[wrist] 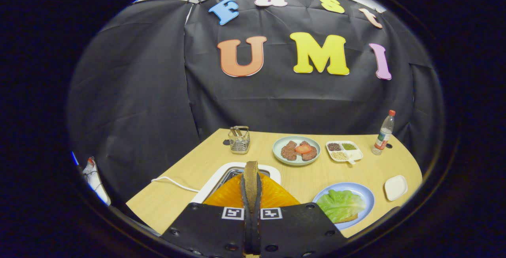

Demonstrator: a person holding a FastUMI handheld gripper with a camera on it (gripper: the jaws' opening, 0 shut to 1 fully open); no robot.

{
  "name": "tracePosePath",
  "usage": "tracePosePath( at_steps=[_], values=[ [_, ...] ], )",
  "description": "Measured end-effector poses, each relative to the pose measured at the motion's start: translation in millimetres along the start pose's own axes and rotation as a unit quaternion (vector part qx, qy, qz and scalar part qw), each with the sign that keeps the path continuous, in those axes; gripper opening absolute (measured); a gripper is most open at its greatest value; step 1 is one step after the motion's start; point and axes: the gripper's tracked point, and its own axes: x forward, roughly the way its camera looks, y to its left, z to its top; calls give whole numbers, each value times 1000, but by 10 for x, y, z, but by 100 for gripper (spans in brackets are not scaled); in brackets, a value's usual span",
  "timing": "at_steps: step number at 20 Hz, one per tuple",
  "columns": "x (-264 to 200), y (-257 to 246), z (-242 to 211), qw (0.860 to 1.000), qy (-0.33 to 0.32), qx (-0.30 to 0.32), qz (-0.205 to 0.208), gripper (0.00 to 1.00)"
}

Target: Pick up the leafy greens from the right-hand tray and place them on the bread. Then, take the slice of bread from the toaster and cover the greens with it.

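One slice of bread [250, 179] stands on edge between the gripper [251, 194] fingers, which are closed flat against its two faces; we see its brown crust rising just ahead of the fingertips, above the toaster [221, 177]. We judge it light and fairly stiff, yet crumbly and easy to dent, so a broad hold on the faces, low on the slice, looks better to us than a pinch at the crust. Held edge-up, it may pivot or slip if the squeeze loosens.

Leafy greens [340, 204] already lie on the blue plate [365, 194] to the right of the fingers, with an edge of the lower bread [350, 217] peeking from under them. The leaf looks soft and springy; we expect the top slice to rock on it unless it is laid flat and centred.

Beyond the toaster stand a wire holder [239, 140], a pale plate of meat [296, 150], a divided tray of seeds [344, 150] and a bottle [384, 133]; a small white dish [395, 187] sits near the blue plate. All rest on the wooden table [185, 167].
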Motion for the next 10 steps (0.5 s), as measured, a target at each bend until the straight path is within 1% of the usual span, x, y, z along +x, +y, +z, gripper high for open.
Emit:
tracePosePath(
  at_steps=[7,10],
  values=[
    [-428,-75,536,998,-53,17,15,0],
    [-589,-169,723,997,-79,19,12,0]
  ],
)
